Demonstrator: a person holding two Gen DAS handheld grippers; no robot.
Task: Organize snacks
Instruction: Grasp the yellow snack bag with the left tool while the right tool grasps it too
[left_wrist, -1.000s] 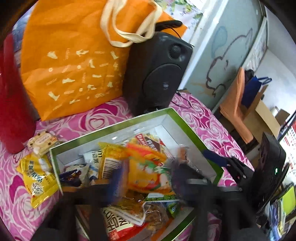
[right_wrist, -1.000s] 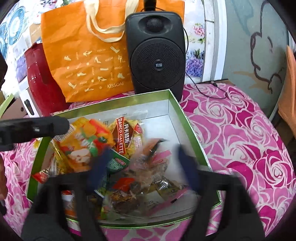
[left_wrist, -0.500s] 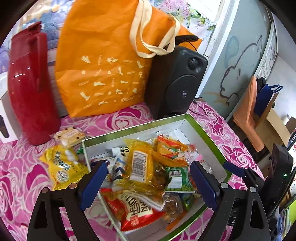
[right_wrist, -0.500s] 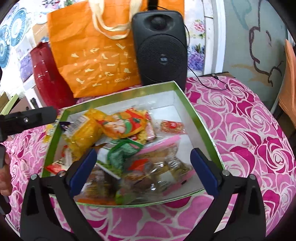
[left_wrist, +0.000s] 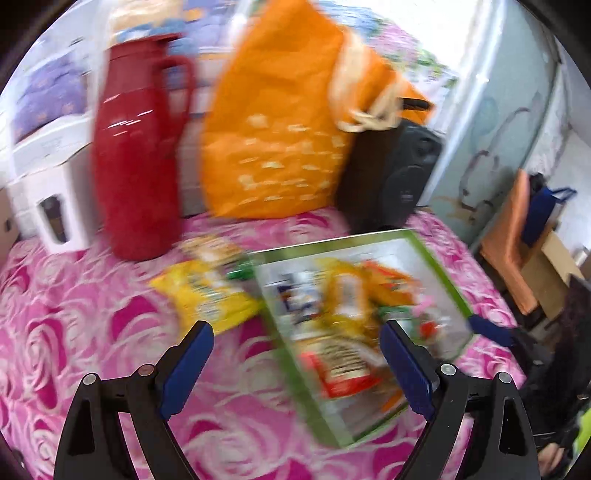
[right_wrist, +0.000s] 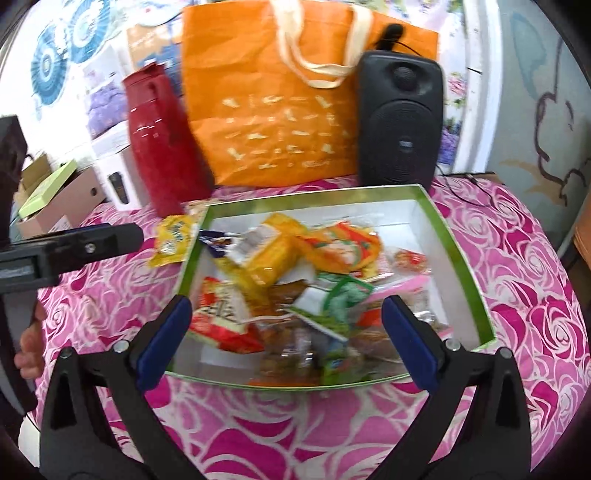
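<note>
Pink tablecloth (right_wrist: 517, 280) underlies both empty hand-held grippers, jaws spread wide.

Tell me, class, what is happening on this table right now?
A person is sorting snacks with two handheld grippers. Both the left gripper and right gripper are open and empty. Most packets lie in the green-rimmed box; a yellow packet lies outside it on the pink tablecloth.

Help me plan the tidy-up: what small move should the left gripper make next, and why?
Probably ease the left gripper forward and down toward the yellow snack packet. That packet lies on the pink rose cloth outside the green-rimmed box, beside its edge, while most other snacks already sit inside. Both the left and right gripper are open and empty, and the left one is nearer.
</note>
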